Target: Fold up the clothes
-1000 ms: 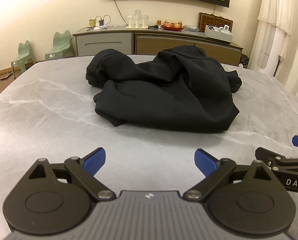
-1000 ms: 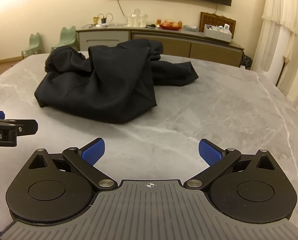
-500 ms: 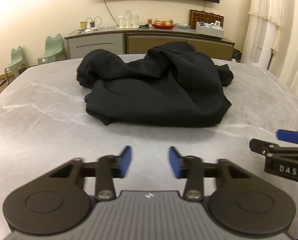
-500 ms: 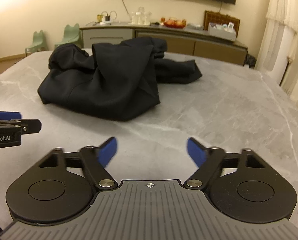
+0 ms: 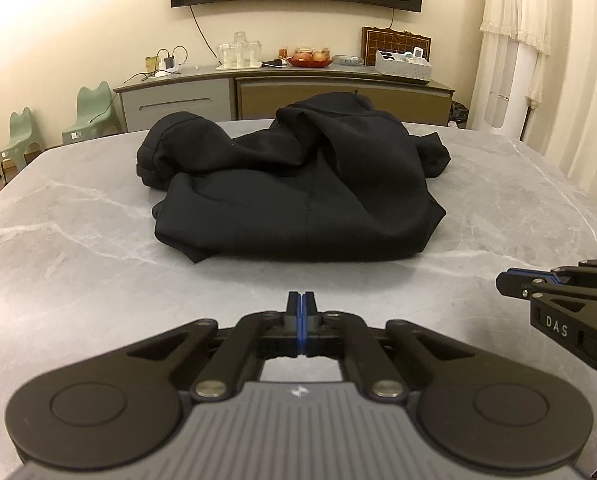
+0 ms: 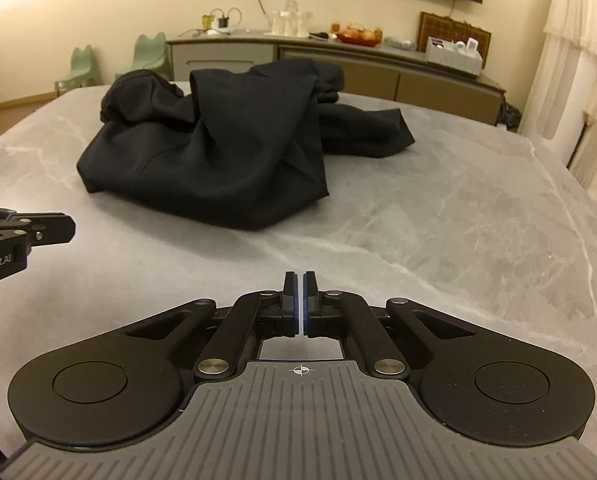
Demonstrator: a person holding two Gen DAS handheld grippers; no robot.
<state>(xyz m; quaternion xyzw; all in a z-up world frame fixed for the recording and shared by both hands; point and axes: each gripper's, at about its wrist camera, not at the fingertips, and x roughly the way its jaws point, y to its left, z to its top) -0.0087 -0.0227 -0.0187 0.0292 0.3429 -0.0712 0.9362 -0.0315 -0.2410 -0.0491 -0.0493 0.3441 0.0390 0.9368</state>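
Grey marbled tabletop (image 5: 78, 240) carried a crumpled black garment (image 5: 298, 184), seen centre-frame ahead of the clenched, empty left tongs (image 5: 302, 304) and upper left of the clenched, empty right tongs (image 6: 299, 282).

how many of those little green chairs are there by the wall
2, both left of the sideboard against the wall: the nearer chair right beside it, the other chair further left. More may be out of view.

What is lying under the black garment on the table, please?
The black garment lies crumpled directly on the grey marble table, which shows all around it. Its own folds overlap each other; whether anything is hidden beneath cannot be seen.
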